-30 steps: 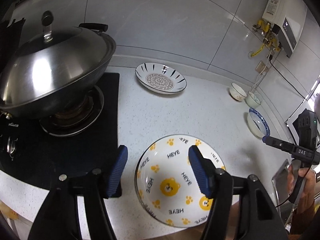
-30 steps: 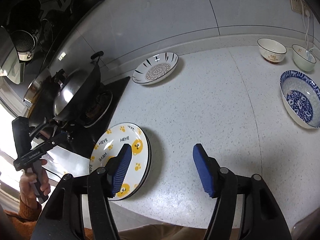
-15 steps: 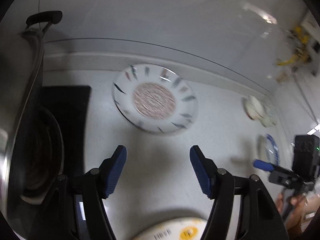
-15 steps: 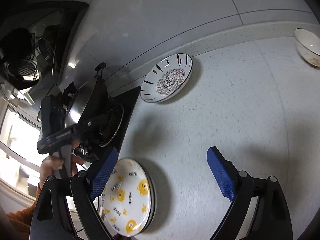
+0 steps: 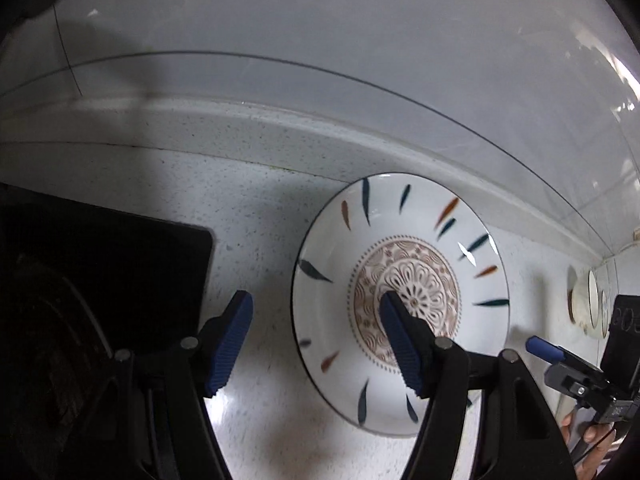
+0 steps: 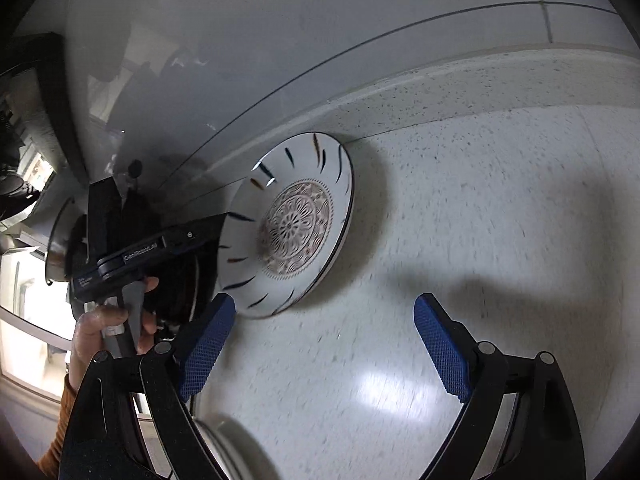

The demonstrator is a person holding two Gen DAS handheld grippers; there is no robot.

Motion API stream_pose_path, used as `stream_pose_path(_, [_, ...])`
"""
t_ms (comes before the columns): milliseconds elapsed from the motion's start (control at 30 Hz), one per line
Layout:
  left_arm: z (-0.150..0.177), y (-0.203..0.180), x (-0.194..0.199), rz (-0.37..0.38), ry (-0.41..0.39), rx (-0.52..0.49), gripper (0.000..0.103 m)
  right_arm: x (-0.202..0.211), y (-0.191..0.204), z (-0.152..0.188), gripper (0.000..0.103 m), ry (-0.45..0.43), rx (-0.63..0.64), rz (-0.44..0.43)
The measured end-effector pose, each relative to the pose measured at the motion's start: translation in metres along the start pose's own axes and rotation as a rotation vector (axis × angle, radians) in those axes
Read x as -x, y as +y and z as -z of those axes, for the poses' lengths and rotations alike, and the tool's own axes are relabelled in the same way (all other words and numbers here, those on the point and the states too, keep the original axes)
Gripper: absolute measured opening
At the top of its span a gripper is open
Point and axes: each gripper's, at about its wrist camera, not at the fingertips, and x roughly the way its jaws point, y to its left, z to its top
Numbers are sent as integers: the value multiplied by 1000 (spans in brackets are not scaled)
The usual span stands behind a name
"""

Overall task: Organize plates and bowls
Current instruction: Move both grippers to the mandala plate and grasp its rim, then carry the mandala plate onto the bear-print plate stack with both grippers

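At the back edge of the countertop (image 5: 256, 216), beside the hob, the left gripper (image 5: 316, 344) hung nearer, jaws open astride the left rim of the patterned plate (image 5: 400, 304), while the right gripper (image 6: 320, 348) gaped empty just before it.

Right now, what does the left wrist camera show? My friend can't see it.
A white plate with a brown flower middle lies on a speckled counter by the wall. The open left claw straddles its near edge, one finger above the plate, not gripping. A black stovetop sits at left.
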Motion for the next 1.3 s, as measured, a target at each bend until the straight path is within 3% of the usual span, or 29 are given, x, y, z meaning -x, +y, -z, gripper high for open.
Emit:
stream_pose_path(300, [-12,14,-33,54,44,50,64,-46,-15,-37,87,57,-22,-2])
stream_pose_path(367, [-14,16,-38,63,46,45,63,-48,-19,-42,80,57,-23,1])
stream_pose_path(500, [-15,18,-43,104,40,45,60,-54,-21,-45,51,71,-21,-15])
stream_pose_path(533, [-15,18,-43,115,36,41,56,-55,-22,-46,43,74,-20,-13])
stream_pose_path(600, [-16,16,-43,144,43,42,38,-59,-25,-48,33,79,-23,-22])
stream_pose_path(633, [-15,17,-47,183,60,52,33,-61,-26,-48,27,83,-24,-29])
stream_pose_path(700, [-14,17,-47,193,56,47,27,-64,-27,-48,23,89,-20,-35])
stream_pose_path(867, [-4,17,-51,245,84,64,17,-67,-22,-49,22,83,-7,-29])
stream_pose_path(1300, [49,-21,-32,329,123,36,17,-31,-24,-16,22,50,-39,48])
